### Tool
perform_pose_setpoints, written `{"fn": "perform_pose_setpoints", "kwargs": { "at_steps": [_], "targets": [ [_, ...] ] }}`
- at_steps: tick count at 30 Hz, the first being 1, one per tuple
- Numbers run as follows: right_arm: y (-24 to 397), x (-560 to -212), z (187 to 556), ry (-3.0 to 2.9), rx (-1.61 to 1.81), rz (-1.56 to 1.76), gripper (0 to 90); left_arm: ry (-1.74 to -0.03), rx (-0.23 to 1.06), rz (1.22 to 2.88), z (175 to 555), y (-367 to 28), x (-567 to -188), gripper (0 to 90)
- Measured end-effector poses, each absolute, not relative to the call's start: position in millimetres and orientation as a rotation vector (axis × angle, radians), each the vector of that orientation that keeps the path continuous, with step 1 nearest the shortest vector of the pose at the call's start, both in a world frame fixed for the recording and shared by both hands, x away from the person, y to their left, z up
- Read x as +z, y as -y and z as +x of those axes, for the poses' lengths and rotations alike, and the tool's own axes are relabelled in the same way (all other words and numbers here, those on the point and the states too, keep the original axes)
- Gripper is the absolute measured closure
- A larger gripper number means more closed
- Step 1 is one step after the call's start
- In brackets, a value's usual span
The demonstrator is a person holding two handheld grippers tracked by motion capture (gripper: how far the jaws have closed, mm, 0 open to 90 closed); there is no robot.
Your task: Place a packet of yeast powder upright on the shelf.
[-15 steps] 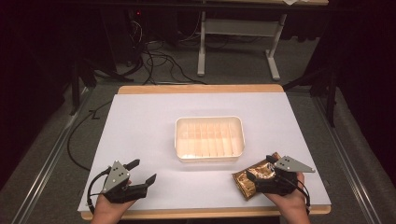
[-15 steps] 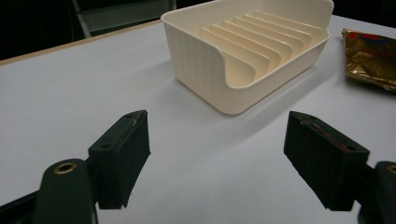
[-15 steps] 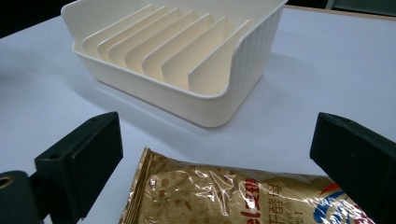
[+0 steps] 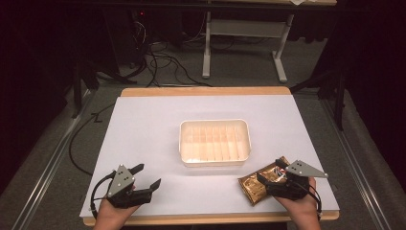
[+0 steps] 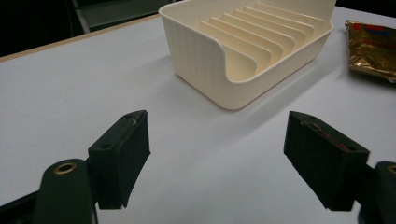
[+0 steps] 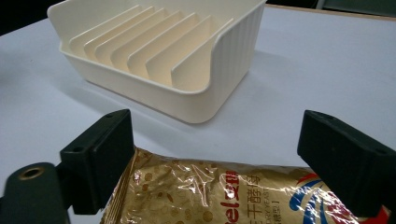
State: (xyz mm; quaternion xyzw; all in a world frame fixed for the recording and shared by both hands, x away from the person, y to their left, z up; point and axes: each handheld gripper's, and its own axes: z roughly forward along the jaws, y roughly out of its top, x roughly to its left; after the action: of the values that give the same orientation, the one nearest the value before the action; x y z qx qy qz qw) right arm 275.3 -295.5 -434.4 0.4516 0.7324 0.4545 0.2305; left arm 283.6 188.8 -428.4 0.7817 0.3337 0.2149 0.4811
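Jaws of my right gripper stand wide with the gold packet lying between them on the table, unpinched, so I should lower squarely and close across its width before lifting toward the ribbed tray ahead; my left gripper gapes empty.

Glossy gold foil on the packet, crinkled under a clear shiny film that catches the light. The slotted tray is cream plastic, smooth with a soft sheen, fine ribbing on its outer walls. The table top looks matt white and smooth, bare pale wood along its far edge. Both grippers' jaws are matt black, slightly scuffed.
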Motion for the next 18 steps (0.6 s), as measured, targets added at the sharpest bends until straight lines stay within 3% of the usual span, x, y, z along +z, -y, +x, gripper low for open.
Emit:
{"fn": "perform_pose_setpoints", "kwargs": {
  "at_steps": [18],
  "targets": [
    [321.7,-435.7,276.1,-1.969,1.280,1.338,20.3,-0.805,0.518,1.919,283.3,-187.3,-429.7,22.9]
  ]
}}
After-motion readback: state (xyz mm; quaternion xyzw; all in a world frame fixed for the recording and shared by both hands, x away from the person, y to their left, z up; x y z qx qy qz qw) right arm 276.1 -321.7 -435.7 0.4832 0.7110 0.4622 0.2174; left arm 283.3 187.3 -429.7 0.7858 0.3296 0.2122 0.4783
